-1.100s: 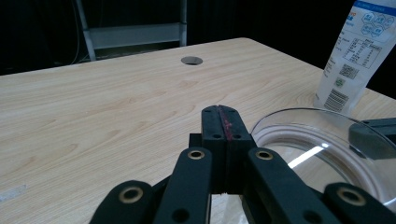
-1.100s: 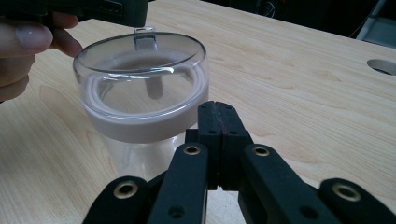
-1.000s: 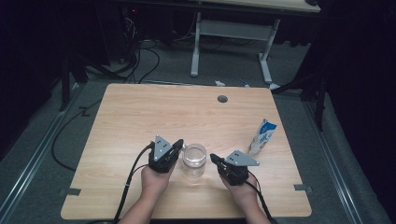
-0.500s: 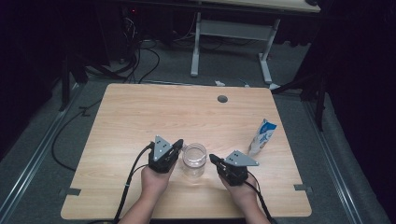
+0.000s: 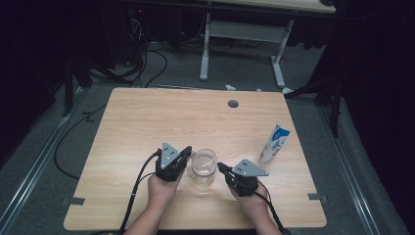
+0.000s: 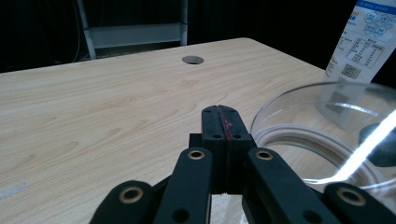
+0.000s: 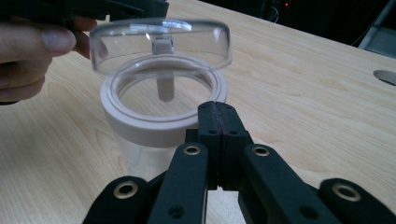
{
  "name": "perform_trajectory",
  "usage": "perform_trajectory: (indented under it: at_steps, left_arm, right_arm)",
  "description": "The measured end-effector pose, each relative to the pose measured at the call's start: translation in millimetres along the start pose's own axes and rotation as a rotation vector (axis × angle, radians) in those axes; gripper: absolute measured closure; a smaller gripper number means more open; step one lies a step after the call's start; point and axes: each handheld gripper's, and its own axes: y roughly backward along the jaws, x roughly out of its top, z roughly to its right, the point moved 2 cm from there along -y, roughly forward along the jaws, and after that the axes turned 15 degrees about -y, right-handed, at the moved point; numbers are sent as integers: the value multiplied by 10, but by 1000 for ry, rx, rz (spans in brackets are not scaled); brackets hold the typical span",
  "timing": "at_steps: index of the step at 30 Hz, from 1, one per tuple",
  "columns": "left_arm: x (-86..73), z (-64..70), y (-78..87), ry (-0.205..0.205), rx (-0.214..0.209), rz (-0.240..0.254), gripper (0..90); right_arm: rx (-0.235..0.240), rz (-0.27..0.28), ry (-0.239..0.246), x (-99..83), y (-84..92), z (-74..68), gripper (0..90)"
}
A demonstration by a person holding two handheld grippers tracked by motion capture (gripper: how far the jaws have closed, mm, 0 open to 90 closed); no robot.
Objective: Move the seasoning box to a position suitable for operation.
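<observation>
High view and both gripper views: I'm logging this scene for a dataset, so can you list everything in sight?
Jar: one, clear, with a white ring at its mouth and a clear domed lid over it, near edge of table between the tongs.
Carton: one, white and blue, upright, right side of table.
Table: one, light wood, round hole near far edge.
Desk frame: one, white, beyond table.
Cables: several, black, floor at left.
Left tongs: black, shut, left of jar.
Right tongs: black, shut, right of jar.
</observation>
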Motion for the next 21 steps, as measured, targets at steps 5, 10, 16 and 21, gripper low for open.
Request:
perform_trajectory:
  at_steps: [5, 10, 16, 21]
  left_arm:
    - [-2, 1, 2, 3, 0, 1, 900]
    - [3, 4, 25, -1, -10, 12, 900]
    - [-48, 27, 229, 16, -2, 17, 860]
    - [-179, 83, 387, 32, -34, -9, 789]
  right_arm:
    - [18, 24, 5, 53, 46, -53, 898]
    - [45, 46, 16, 110, 80, -147, 898]
    - [58, 51, 5, 129, 86, -158, 898]
    - [70, 49, -8, 146, 92, -153, 898]
